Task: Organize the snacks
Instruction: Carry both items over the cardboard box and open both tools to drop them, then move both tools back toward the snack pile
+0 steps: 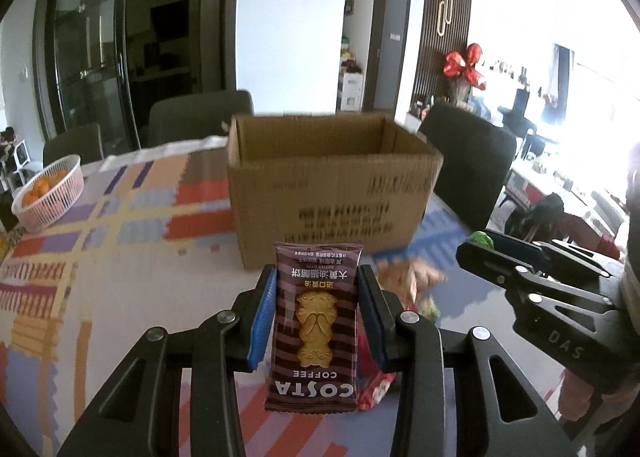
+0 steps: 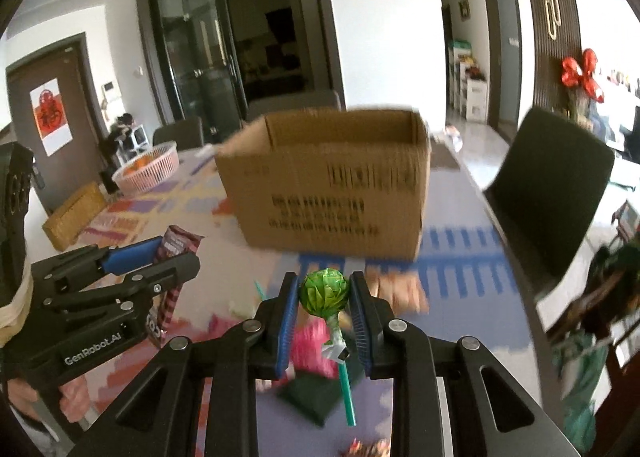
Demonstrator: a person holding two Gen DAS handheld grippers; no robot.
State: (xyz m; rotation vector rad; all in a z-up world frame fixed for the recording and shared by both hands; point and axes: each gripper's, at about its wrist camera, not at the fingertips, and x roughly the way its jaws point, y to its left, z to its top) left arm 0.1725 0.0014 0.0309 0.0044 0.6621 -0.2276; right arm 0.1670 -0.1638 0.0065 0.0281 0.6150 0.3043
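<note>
Left gripper: clamped on the biscuit packet, held between the blue pads.
Right gripper: clenched on the green lollipop, gripped at the head.
Packet axis: long axis running along the fingers, its brand end toward the camera, its far end toward the cardboard box.
Lollipop axis: stick hanging back below the jaws.
Box: ahead of both grippers, open-topped.
Risk: the round lollipop head could pivot or slip; the packet's end could catch the box rim.

Brown-striped biscuit packet; green lollipop; tablecloth seemingly plaid.
</note>
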